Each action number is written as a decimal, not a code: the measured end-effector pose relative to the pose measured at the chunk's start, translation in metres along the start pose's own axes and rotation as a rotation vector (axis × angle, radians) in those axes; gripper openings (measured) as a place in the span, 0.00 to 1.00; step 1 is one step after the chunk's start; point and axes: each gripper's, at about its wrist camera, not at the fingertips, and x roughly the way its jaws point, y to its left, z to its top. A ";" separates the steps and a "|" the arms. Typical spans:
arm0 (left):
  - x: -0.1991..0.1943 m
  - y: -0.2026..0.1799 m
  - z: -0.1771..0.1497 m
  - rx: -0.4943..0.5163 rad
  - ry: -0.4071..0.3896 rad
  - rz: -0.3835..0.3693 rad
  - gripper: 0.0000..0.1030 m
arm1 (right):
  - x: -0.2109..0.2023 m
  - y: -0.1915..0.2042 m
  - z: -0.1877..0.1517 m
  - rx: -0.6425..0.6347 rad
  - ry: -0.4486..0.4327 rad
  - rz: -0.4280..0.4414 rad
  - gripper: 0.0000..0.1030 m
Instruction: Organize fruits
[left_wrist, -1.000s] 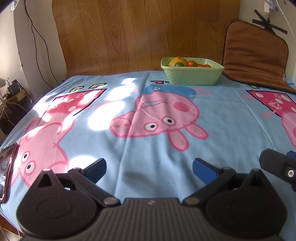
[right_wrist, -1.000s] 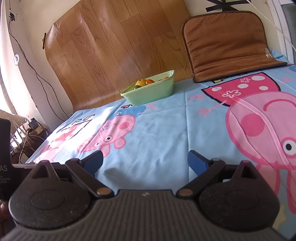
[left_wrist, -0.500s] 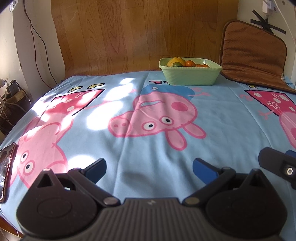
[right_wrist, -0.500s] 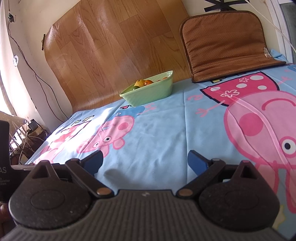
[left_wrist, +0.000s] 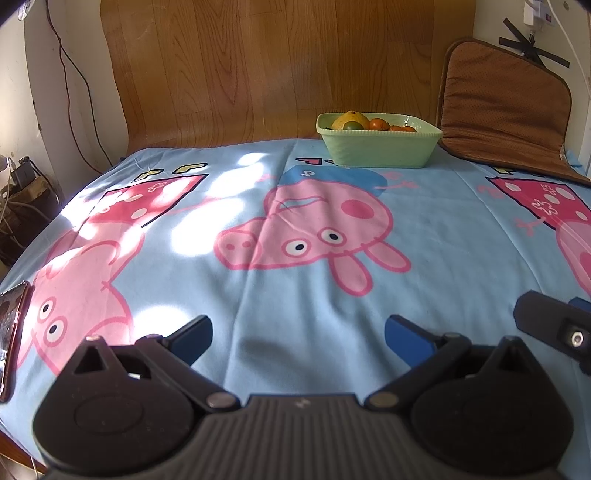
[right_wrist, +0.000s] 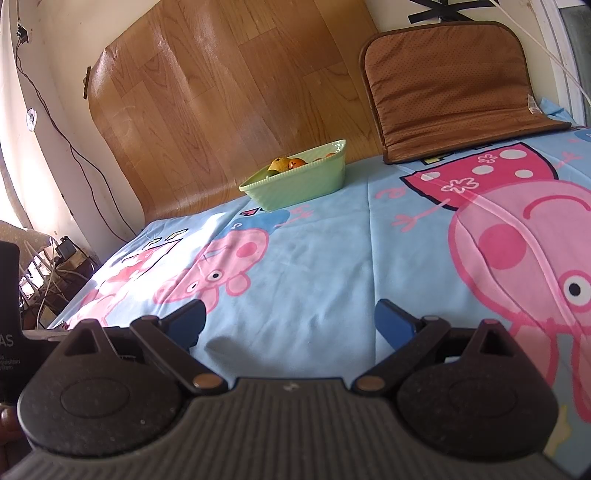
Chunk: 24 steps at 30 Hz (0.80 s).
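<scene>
At the far edge of the bed, against the wood panel, the green bowl (left_wrist: 380, 146) holds the fruit (left_wrist: 351, 120), well apart from both tools. Over the past second the left view has drifted slightly, shifting the bowl rightward; nothing is grasped, so organizing has hardly begun. Left gripper (left_wrist: 297, 332) and right gripper (right_wrist: 290, 319) both stand spread wide and empty above the blue sheet (left_wrist: 295, 288). Only the left view shows a phone (left_wrist: 13, 332) at the sheet's edge.
</scene>
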 end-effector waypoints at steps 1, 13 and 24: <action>0.000 0.000 0.000 0.000 0.000 0.000 1.00 | 0.000 0.000 0.000 0.000 0.001 0.000 0.96; -0.001 -0.001 0.001 0.001 -0.001 0.000 1.00 | 0.000 -0.001 0.000 0.001 0.002 0.002 0.96; -0.001 -0.001 0.001 0.003 0.001 -0.001 1.00 | 0.000 -0.001 0.000 0.001 0.003 0.002 0.96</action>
